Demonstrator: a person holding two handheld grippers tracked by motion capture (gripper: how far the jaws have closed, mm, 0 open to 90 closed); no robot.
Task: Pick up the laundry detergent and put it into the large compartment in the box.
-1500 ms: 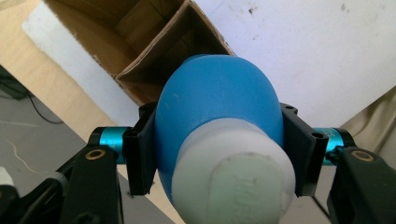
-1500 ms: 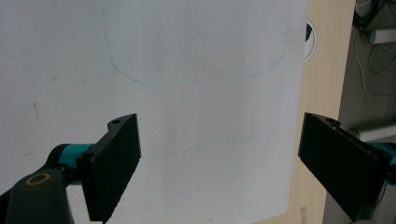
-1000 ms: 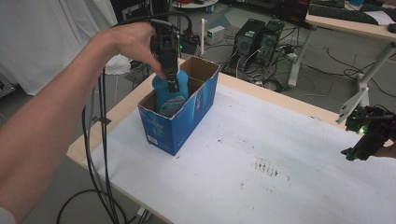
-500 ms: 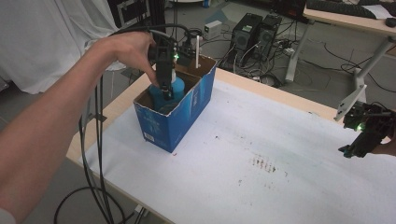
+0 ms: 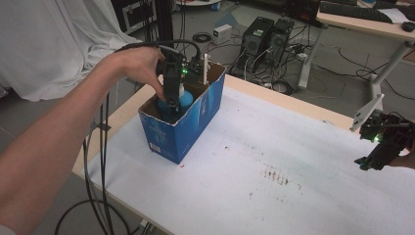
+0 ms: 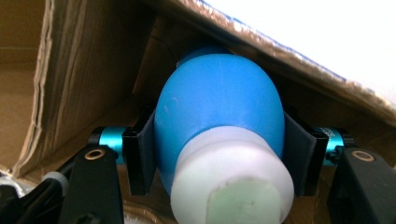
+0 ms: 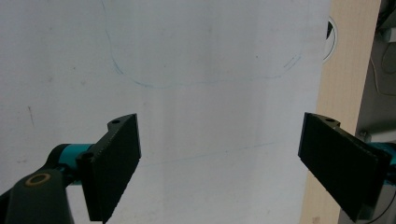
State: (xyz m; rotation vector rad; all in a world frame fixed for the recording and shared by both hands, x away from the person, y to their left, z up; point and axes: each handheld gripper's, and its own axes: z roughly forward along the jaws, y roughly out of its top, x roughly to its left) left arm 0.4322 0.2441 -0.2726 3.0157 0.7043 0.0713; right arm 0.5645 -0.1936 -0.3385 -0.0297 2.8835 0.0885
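Observation:
A blue rubber bulb [image 6: 219,112] with a white neck sits clamped between the two black pads [image 6: 140,158] of my left gripper [image 6: 219,154]. In the high view that left gripper [image 5: 171,105] reaches down into the open blue cardboard box [image 5: 195,122] at the table's left, the blue bulb [image 5: 185,99] partly below the box rim. Brown inner box walls surround the bulb in the left gripper view. My right gripper [image 5: 374,161] hovers at the table's right edge. Its jaws [image 7: 219,163] stand wide apart over the white sheet, nothing between them.
A white sheet [image 5: 274,161] with dark red stains covers the wooden table [image 5: 288,100]. A white stick [image 5: 205,68] stands at the box's far rim. Cables [image 5: 100,161] hang off the left edge. Computer towers [image 5: 266,34] and a desk stand on the floor beyond.
My left gripper has sunk with the bulb deeper into the box. The right gripper has stayed where it was.

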